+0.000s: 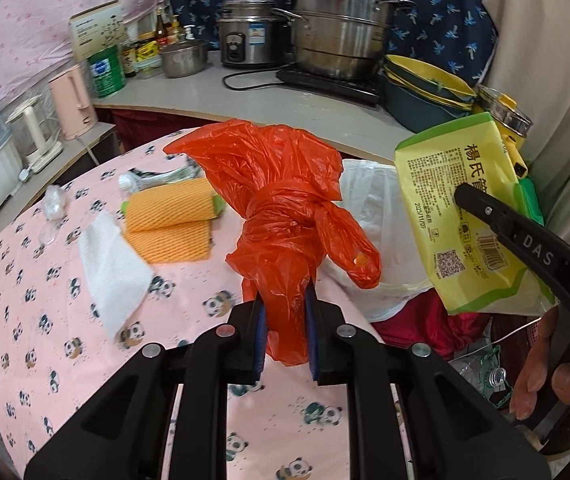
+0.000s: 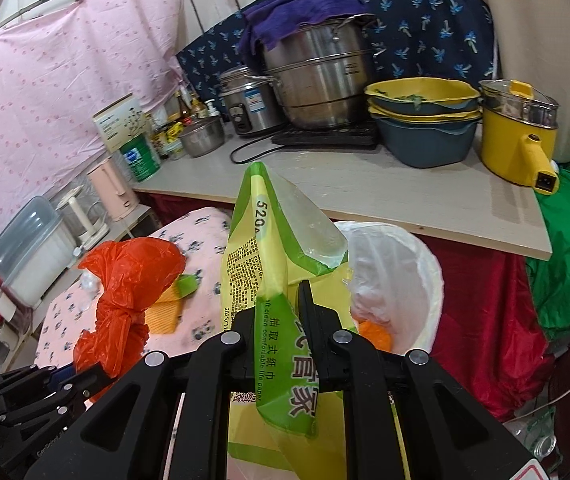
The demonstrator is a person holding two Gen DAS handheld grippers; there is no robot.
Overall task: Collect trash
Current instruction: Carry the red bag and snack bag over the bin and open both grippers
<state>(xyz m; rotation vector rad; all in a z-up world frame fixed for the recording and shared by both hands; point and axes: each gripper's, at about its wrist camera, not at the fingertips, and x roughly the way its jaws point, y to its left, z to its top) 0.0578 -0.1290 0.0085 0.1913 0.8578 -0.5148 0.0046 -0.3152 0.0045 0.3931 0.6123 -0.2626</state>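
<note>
My left gripper (image 1: 285, 300) is shut on a knotted orange plastic bag (image 1: 285, 200) and holds it above the pink panda tablecloth (image 1: 85, 360). The bag also shows in the right wrist view (image 2: 125, 288). My right gripper (image 2: 285, 304) is shut on an empty yellow-green tissue wrapper (image 2: 269, 264), held up beside the white-lined trash bin (image 2: 413, 264). The wrapper also shows in the left wrist view (image 1: 461, 208), with the bin (image 1: 373, 208) behind the orange bag. Orange foam fruit net (image 1: 173, 224), a white tissue (image 1: 113, 276) and a small clear plastic scrap (image 1: 54, 200) lie on the table.
A counter (image 2: 385, 200) behind the table holds steel pots (image 2: 317, 76), a rice cooker (image 2: 249, 104), stacked yellow-blue basins (image 2: 425, 120) and a yellow electric pot (image 2: 517, 132). A pink kettle (image 1: 73, 100) and a glass kettle (image 1: 33, 132) stand at left. Orange scraps (image 2: 373, 332) lie in the bin.
</note>
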